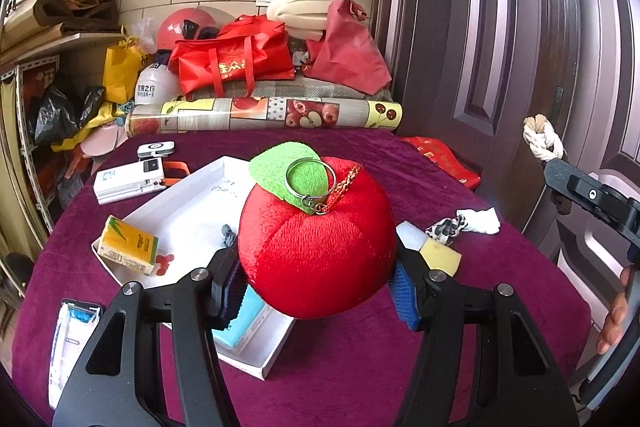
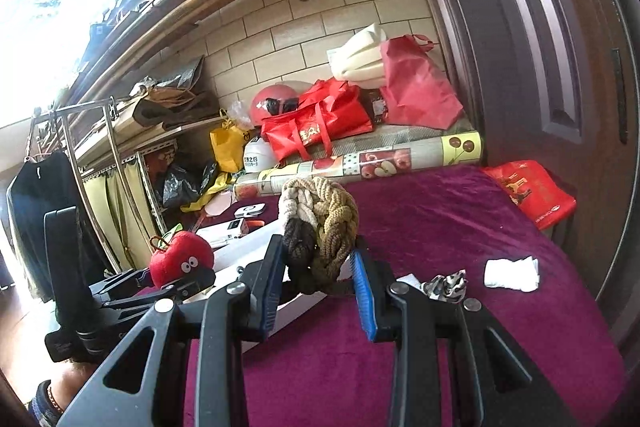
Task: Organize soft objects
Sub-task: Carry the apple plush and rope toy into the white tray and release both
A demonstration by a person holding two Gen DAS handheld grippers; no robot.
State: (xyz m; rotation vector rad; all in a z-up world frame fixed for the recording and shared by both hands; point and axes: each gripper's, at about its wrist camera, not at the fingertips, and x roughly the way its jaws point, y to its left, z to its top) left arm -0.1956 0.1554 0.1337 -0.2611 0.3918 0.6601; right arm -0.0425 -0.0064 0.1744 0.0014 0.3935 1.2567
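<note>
A red plush apple (image 1: 316, 243) with a green felt leaf and a key ring hangs over the purple table, my left gripper (image 1: 316, 279) shut on its sides. The same apple (image 2: 180, 259) shows at the left of the right wrist view, above the white tray (image 2: 248, 247). My right gripper (image 2: 320, 279) is shut on a braided rope knot (image 2: 320, 223) of cream, tan and dark cord, held above the table. That knot (image 1: 542, 137) appears at the right edge of the left wrist view. The white tray (image 1: 192, 203) lies under the apple.
In the tray lie a yellow tissue pack (image 1: 128, 245) and a blue sponge (image 1: 244, 319). On the purple cloth (image 2: 440, 219) lie a yellow-and-white sponge (image 1: 434, 247), a patterned rag (image 2: 446, 285) and a white cloth (image 2: 510, 273). White devices (image 1: 130, 179) sit far left; a door (image 1: 520, 27) stands right.
</note>
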